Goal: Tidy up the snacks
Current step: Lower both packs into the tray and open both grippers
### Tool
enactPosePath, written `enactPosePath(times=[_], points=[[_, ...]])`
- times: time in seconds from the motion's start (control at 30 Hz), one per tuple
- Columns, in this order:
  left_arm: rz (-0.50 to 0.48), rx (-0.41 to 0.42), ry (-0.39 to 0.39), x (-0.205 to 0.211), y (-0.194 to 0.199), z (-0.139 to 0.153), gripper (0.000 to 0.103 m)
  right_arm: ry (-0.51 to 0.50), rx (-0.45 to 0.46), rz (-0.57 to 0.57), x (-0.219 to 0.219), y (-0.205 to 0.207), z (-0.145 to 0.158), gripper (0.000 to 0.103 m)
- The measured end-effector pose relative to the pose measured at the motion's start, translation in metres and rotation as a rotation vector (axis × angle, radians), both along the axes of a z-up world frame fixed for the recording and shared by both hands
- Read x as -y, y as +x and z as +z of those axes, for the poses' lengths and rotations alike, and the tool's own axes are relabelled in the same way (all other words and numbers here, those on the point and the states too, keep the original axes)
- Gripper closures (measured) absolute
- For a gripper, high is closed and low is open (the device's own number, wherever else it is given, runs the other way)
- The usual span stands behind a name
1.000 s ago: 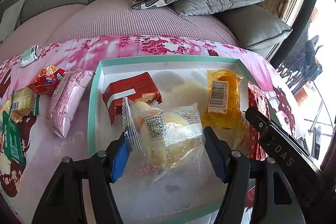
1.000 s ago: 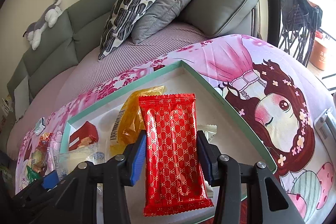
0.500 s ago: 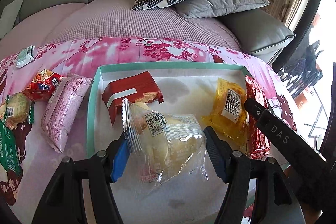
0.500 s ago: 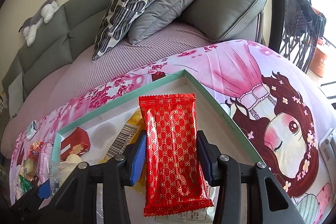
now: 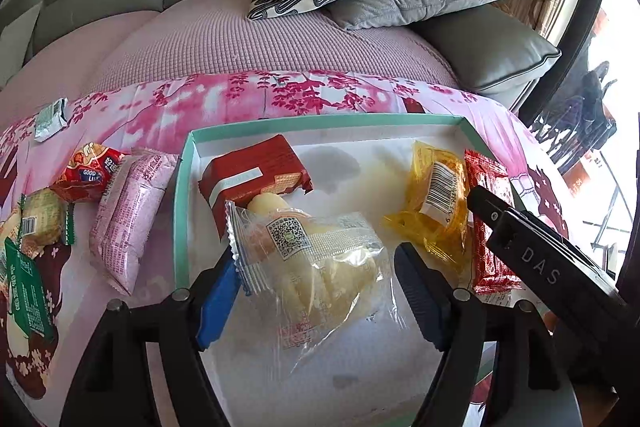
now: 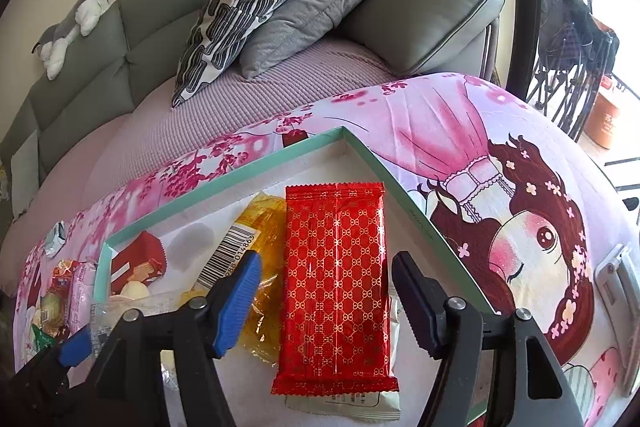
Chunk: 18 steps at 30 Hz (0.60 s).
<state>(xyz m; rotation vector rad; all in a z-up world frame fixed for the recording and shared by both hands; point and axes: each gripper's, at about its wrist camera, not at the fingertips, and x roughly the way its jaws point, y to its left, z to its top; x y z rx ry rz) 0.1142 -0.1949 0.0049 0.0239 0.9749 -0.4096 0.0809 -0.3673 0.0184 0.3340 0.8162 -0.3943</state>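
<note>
Both grippers hang over the teal-rimmed tray (image 5: pixel 181 211), which sits on the pink printed cloth (image 6: pixel 460 131) spread over the desk in front of the sofa. The right gripper (image 6: pixel 326 301) has just let its jaws spread: the red patterned packet (image 6: pixel 336 287) lies between them with a gap on each side, resting on a pale wrapper and against the yellow packet (image 6: pixel 260 227) at its nine o'clock. The left gripper (image 5: pixel 316 293) has also been opening; its jaws flank the clear bun bag (image 5: pixel 320 267), the right one plainly clear of it, the left one at the crimped edge.

The risk I see is in pulling out. The film of the bun bag could catch on the left jaw and be dragged back out of the tray. The red packet lies stacked rather than flat, so a nudge could slide it off.

Four or five snacks remain on the cloth at nine o'clock of the tray, the pink packet (image 5: pixel 128 223) nearest.
</note>
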Motion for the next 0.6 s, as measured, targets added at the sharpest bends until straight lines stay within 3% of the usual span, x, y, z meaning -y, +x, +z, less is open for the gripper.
enactPosePath(times=[0.17,0.6], points=[[-0.018,0.007,-0.008,-0.004,-0.006,0.010,0.026,-0.023,-0.005,0.002,-0.006,-0.008,0.009,0.022],[-0.012,0.053,-0.064,-0.033,-0.026,0.041,0.026,-0.034,-0.012,-0.005,-0.030,-0.044,0.024,0.022]])
